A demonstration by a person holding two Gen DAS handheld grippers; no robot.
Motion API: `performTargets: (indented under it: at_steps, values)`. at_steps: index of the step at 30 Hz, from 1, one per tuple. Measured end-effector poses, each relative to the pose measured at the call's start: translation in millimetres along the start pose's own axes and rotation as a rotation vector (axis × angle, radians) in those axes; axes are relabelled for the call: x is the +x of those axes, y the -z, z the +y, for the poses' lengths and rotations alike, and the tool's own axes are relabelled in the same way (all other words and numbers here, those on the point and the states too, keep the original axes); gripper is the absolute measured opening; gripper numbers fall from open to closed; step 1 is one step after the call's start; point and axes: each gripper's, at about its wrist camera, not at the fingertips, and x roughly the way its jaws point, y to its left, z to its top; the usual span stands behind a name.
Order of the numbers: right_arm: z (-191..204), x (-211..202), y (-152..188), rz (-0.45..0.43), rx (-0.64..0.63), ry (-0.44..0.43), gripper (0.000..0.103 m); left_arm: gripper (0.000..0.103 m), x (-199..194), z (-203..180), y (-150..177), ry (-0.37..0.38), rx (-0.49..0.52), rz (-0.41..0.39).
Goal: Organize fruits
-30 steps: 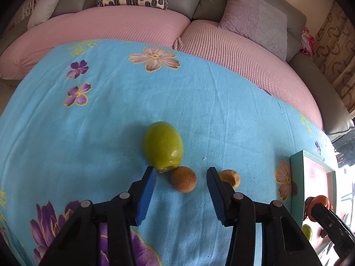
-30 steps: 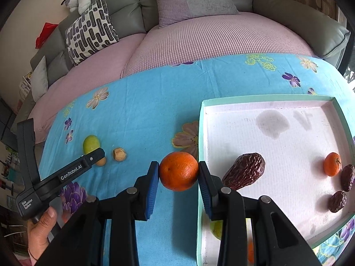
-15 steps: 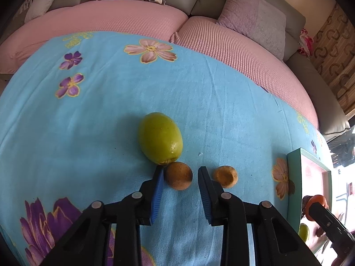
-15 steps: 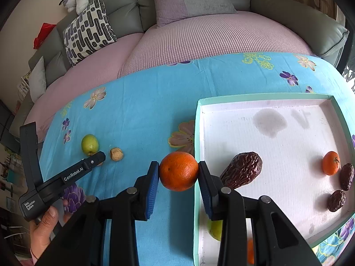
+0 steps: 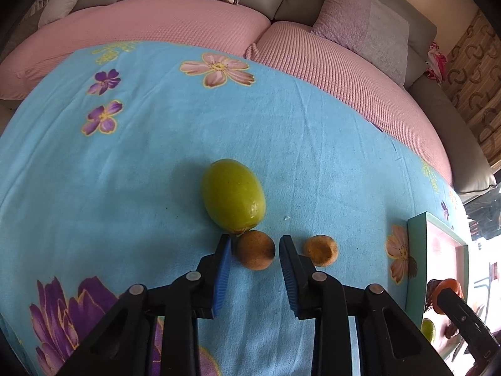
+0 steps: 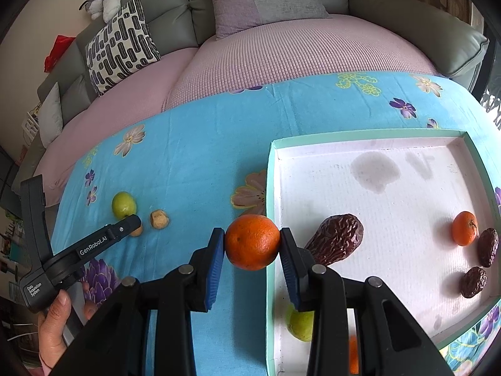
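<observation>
- Left hand-held gripper [image 5: 255, 249]: jaws drawn in around one small round brown fruit [image 5: 255, 254]; the left pad looks to be touching it, a thin gap shows at the right pad, so I cannot tell if the grip is firm
- That brown fruit sits on the blue floral cloth [image 5: 141, 169], touching the lower end of one green oval fruit [image 5: 233, 199]
- One more small brown fruit, with a dented top [image 5: 320, 250], lies just right of the right jaw, apart from it
- Right hand-held gripper [image 6: 252, 242]: clamped on one orange [image 6: 252, 241], both pads pressed on its sides; the orange is just left of the left wall of the tray [image 6: 271, 188]
- The pictures do not show if the orange is lifted or resting on the cloth
- Tray count, right wrist view: one large wrinkled dark date [image 6: 336, 239], two smaller dark dates [image 6: 488, 247] [image 6: 473, 285], one small orange [image 6: 464, 228], one green fruit [image 6: 301, 326] partly hidden behind the right jaw, plus an orange patch low down, too hidden to identify
- Both grippers point steeply down at the cloth
- The person's hand [image 6: 54, 329] grips the handle of the left gripper at the lower left of the right wrist view
- The tray's corner shows at the right edge of the left wrist view
</observation>
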Motion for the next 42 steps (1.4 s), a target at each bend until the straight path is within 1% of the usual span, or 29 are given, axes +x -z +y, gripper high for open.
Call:
performTargets:
  at_steps: [7, 14, 16, 19, 22, 24, 26, 28, 34, 39, 42]
  values:
    - [-2.4, 0.3, -0.4, 0.001, 0.007, -0.001, 0.037, 0.034, 5.1, -10.3, 2.8, -0.068, 0.038, 0.004]
    - [-9.5, -2.3, -1.5, -0.007, 0.03, -0.002, 0.037, 0.037, 7.3, -11.3, 5.3, -0.087, 0.017, -0.013]
    - [-11.8, -2.7, -1.7, -0.008, 0.036, -0.001, 0.037, 0.04, 8.0, -12.0, 5.8, -0.094, 0.006, -0.021]
    - [-14.6, -3.5, -2.0, -0.01, 0.043, -0.003, 0.037, 0.048, 7.9, -11.5, 6.7, -0.078, -0.017, -0.032]
    - [-16.5, -3.8, -2.5, -0.012, 0.05, -0.006, 0.037, 0.053, 7.7, -10.8, 6.5, -0.054, -0.022, -0.041]
    - [-17.2, -4.1, -2.6, -0.012, 0.054, -0.007, 0.037, 0.055, 7.1, -6.6, 6.3, -0.017, -0.038, -0.051]
    - [-17.5, -4.2, -2.4, -0.013, 0.057, -0.008, 0.037, 0.057, 5.3, 2.3, 5.4, 0.039, -0.082, -0.058]
    - [-17.9, -4.1, -2.6, -0.013, 0.059, -0.008, 0.037, 0.057, 4.1, 4.8, 3.8, 0.055, -0.1, -0.048]
    - [-18.3, -2.8, -2.8, -0.009, 0.059, -0.007, 0.037, 0.058, -0.2, -4.1, 10.0, -0.032, -0.068, -0.062]
    - [-18.9, -2.1, -3.2, -0.008, 0.059, -0.005, 0.037, 0.058, 3.6, -6.8, 10.4, -0.05, -0.042, -0.079]
    - [-19.0, -2.3, -3.1, -0.009, 0.058, -0.005, 0.037, 0.057, 4.1, -7.2, 9.3, -0.057, -0.046, -0.091]
